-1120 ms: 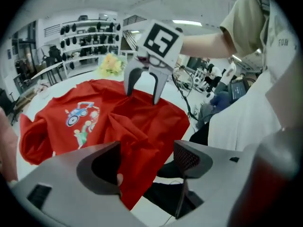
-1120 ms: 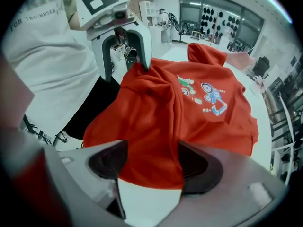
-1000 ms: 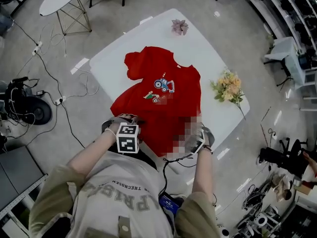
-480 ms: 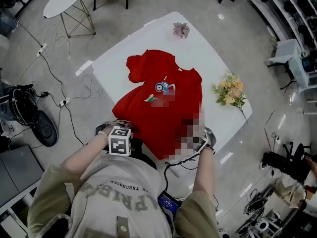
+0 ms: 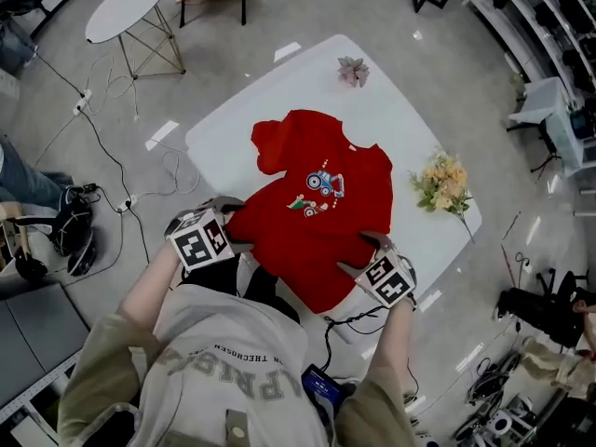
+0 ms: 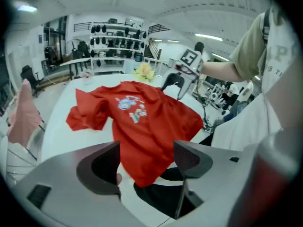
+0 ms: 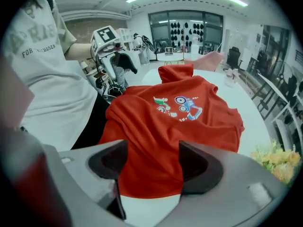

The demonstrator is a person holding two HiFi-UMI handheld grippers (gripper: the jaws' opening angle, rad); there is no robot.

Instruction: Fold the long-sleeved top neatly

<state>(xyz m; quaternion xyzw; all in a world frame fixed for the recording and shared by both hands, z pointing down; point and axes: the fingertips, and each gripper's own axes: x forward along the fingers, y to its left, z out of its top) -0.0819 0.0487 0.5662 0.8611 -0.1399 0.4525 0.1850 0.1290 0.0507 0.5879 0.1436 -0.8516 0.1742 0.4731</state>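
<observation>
1. nearest of all stands the person [image 5: 233, 361] in a pale printed t-shirt, bent over the near edge of the white counter [image 5: 391, 110] with one tool in each hand.
2. the left tool [image 5: 233, 226] sits at the near left of the red top [image 5: 317, 212], pointing down and across it. in the left gripper view [image 6: 147, 155] its jaws stand wide apart with nothing pinched; the top's near corner [image 6: 142, 174] shows through the gap, clear of both pads.
3. the right tool [image 5: 363, 254] is at the near right of the hem. in the right gripper view [image 7: 152, 160] its jaws are also spread and empty; the hem [image 7: 151, 183] lies across the gap beyond them, and neither pad presses on it.
4. each tool can be seen from the other one's camera, facing it across the cloth.
5. the red top lies spread front-up on the middle of the counter, its near hem right at the counter's near edge. the cloth is rumpled rather than flat.
6. a small printed picture [image 5: 323, 184] of vehicles sits on the chest, past the middle of the top.
7. at the far left of the top, one sleeve [image 5: 270, 142] is bunched and folded in on itself.
8. a bunch of yellow flowers [image 5: 444, 179] lies on the counter to the right, just beside the top.
9. a pink flower [image 5: 353, 70] sits near the counter's far corner, well apart from the top.
10. on the floor to the left run loose cables [image 5: 112, 156], and farther off stands a round side table [image 5: 126, 7].
</observation>
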